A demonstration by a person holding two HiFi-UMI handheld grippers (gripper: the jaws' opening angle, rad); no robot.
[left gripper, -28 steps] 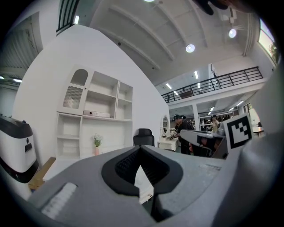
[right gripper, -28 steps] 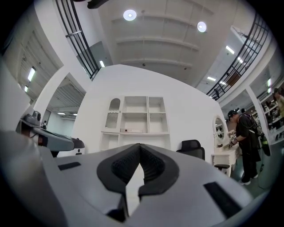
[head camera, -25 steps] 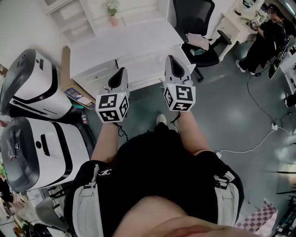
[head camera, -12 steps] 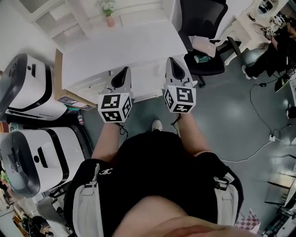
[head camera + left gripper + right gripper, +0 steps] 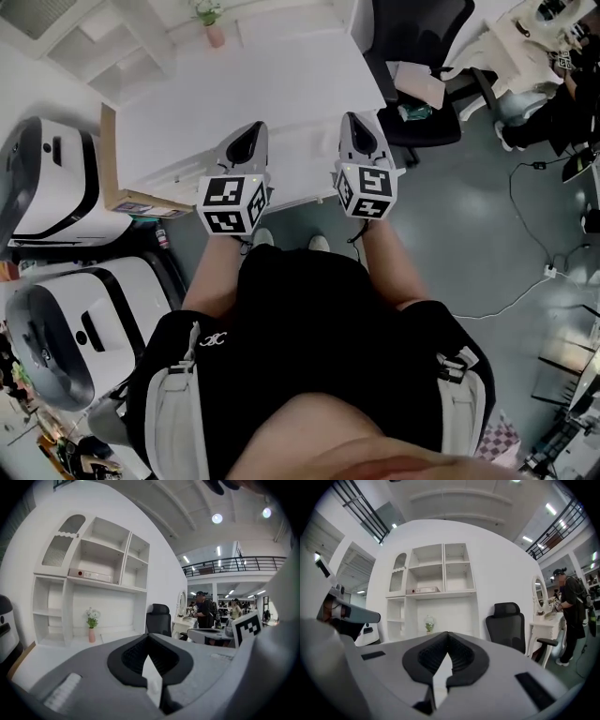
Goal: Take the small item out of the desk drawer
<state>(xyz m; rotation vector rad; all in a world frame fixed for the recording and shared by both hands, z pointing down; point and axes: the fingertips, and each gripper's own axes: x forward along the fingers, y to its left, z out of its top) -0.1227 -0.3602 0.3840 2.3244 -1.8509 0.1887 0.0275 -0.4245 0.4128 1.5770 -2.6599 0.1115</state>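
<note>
The white desk fills the top middle of the head view. Its drawer fronts show only as a thin strip under the front edge, and they look closed. No small item is in sight. My left gripper and right gripper hang side by side over the desk's front edge, both pointing at the desk. In the left gripper view the left gripper has its jaws closed tip to tip with nothing held. The right gripper looks the same, shut and empty.
A black office chair stands right of the desk. At the desk's back are a white shelf unit and a pink vase. Two white-and-black machines and a cardboard box crowd the left. People stand far right.
The desk has come closer in the head view. Both grippers have travelled forward, from above the floor before the desk to over its front edge. Jaws unchanged.
</note>
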